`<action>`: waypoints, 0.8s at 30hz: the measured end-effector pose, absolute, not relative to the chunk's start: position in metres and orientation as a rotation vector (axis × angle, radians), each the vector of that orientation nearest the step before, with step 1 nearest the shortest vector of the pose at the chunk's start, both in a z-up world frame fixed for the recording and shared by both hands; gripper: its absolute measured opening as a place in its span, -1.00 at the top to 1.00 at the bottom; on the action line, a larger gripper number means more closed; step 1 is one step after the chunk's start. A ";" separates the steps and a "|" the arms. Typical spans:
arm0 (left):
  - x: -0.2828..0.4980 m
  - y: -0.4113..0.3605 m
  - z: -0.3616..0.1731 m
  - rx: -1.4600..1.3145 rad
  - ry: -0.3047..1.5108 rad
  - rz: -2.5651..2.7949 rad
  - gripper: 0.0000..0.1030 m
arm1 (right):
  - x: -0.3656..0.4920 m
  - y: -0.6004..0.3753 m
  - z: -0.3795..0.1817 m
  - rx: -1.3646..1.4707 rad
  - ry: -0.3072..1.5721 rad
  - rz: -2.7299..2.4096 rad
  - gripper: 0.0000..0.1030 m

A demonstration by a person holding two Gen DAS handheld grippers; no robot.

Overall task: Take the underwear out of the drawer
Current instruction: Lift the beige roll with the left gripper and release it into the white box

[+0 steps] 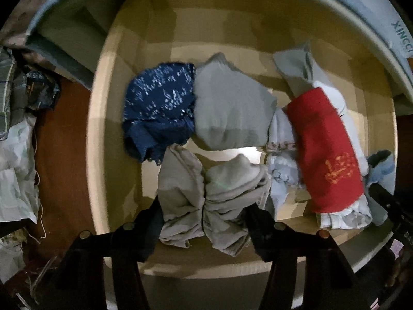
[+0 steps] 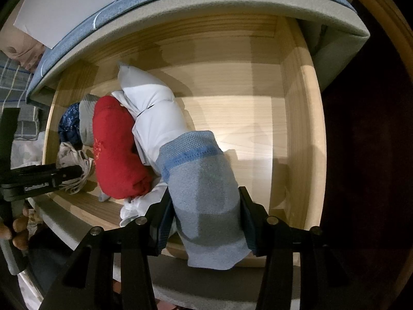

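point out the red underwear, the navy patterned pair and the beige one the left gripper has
red underwear [image 1: 325, 144], left wrist view, middle of the fabric
navy patterned pair [image 1: 158, 103], left wrist view, centre of the bundle
beige pair [image 1: 206, 201], left wrist view, bunched middle between the fingers

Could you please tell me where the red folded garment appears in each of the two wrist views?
Left wrist: the red garment lies right of centre, in the drawer.
Right wrist: it lies left of centre.
Shared landmark: the navy patterned garment, at the left in both.
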State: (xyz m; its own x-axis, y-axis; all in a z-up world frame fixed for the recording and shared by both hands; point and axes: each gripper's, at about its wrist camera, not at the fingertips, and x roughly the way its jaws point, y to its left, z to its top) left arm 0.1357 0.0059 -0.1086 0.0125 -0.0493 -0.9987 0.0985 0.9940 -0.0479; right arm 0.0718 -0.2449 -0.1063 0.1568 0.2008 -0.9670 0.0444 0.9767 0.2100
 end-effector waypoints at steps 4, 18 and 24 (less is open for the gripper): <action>0.127 0.004 -0.087 0.038 1.471 -0.138 -0.16 | 0.072 -0.245 -0.106 0.207 1.412 0.113 0.14; 0.083 0.015 0.012 0.043 1.129 -0.175 -0.15 | 0.068 -0.250 -0.101 0.217 1.374 0.092 0.14; 0.084 0.016 0.068 0.058 0.952 -0.177 -0.15 | 0.065 -0.255 -0.092 0.224 1.324 0.068 0.14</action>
